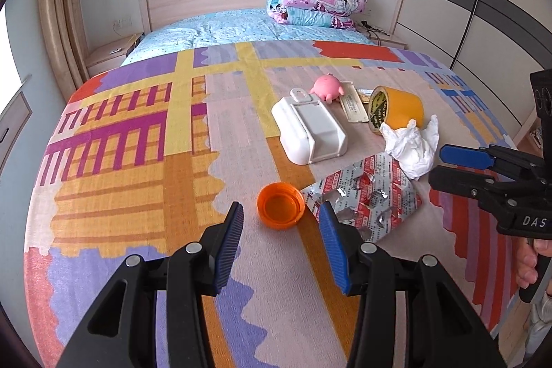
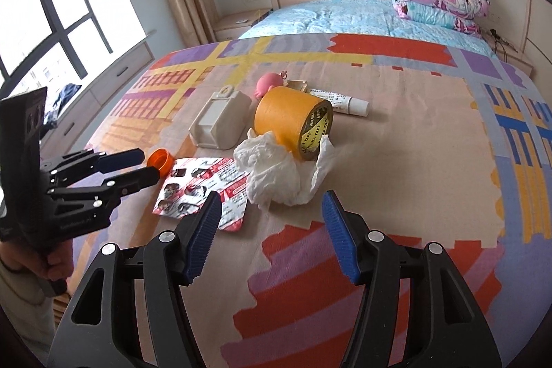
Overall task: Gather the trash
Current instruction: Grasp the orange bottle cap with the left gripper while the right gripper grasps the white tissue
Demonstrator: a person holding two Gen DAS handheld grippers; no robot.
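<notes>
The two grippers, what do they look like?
Both are black plastic clamp-style frames with silver rivets and ribbed blue finger pads. The left gripper and the right gripper match. White lettering marks the right one's body; each carries a black box on top.

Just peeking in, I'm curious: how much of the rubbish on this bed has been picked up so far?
Nothing looks collected yet. Both grippers are empty: the left gripper is open around the orange cap, the right gripper open before the crumpled tissue. The used pill blister still lies on the bedspread too.
</notes>
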